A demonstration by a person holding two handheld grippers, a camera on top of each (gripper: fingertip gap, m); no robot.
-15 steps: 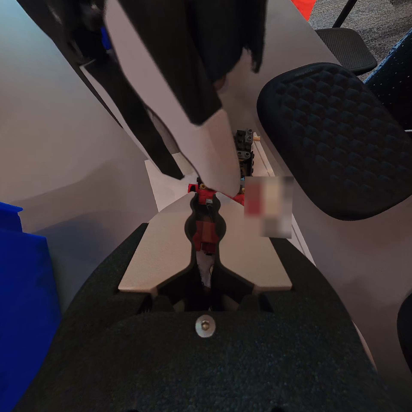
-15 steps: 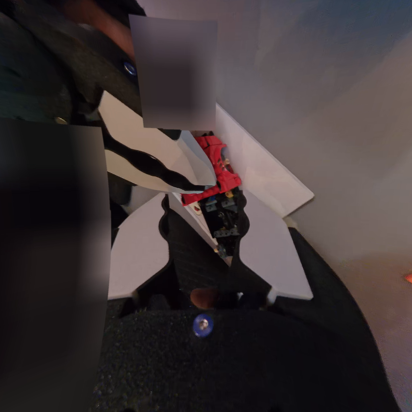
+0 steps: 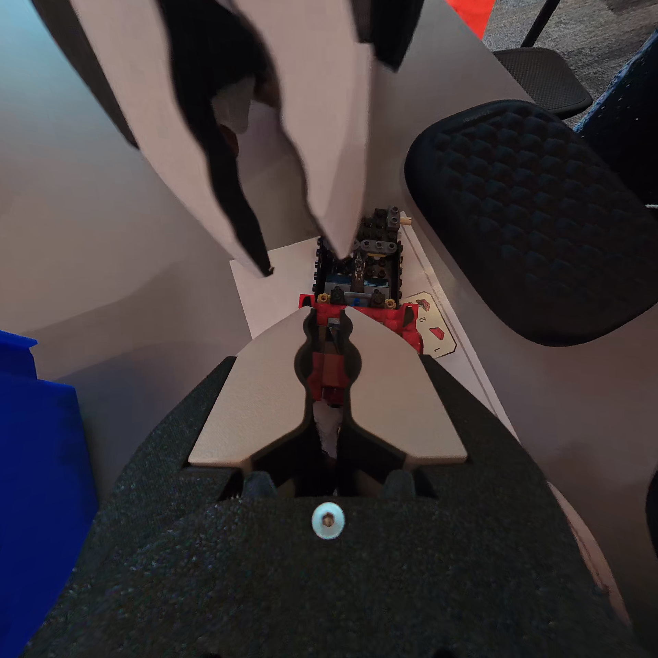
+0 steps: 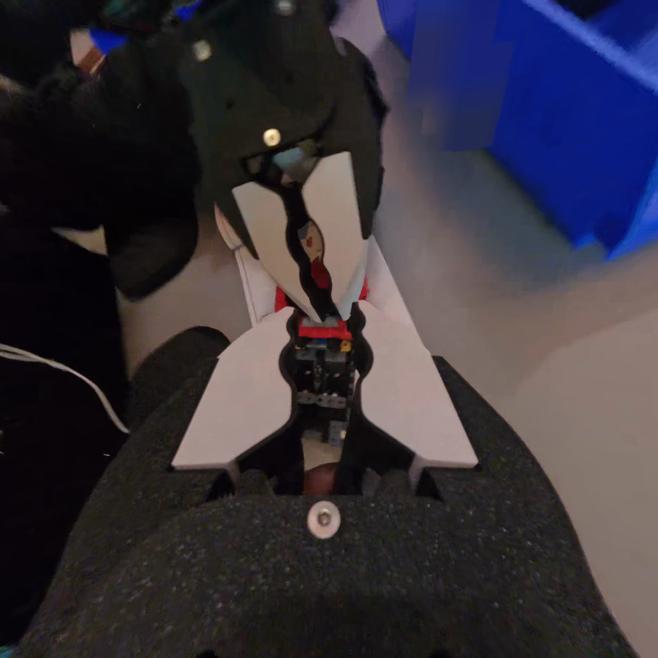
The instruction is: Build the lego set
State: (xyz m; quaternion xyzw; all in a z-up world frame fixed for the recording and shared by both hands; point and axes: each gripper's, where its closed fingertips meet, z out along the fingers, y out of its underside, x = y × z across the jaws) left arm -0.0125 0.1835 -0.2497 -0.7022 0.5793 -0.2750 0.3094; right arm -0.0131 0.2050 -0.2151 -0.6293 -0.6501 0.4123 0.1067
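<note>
The lego model [image 3: 359, 281] has a red front and a long black chassis, and lies on a white instruction sheet [image 3: 270, 285]. My left gripper [image 3: 327, 313] is shut on the red front end. My right gripper [image 3: 302, 263] comes down from above, blurred, with its jaws apart. One fingertip [image 3: 338, 254] rests on the chassis's near left edge and the other hangs over the paper. In the right wrist view the chassis [image 4: 322, 377] shows in the gap of the right gripper [image 4: 324, 313]. The left gripper [image 4: 333, 315] faces it, clamped on the red part.
A black cushioned pad [image 3: 534, 220] lies close to the right of the model. A blue bin [image 3: 35, 445] stands at the left, and shows in the right wrist view [image 4: 552, 106] too. A chair seat [image 3: 541, 82] is beyond the table edge. A dark sleeve [image 4: 71, 178] fills the left. Tip to tip, the grippers are about 4 cm apart.
The right gripper has swung round in line with the model and shifted along the black chassis, so both its fingers now show apart. The left gripper keeps its hold on the red end.
</note>
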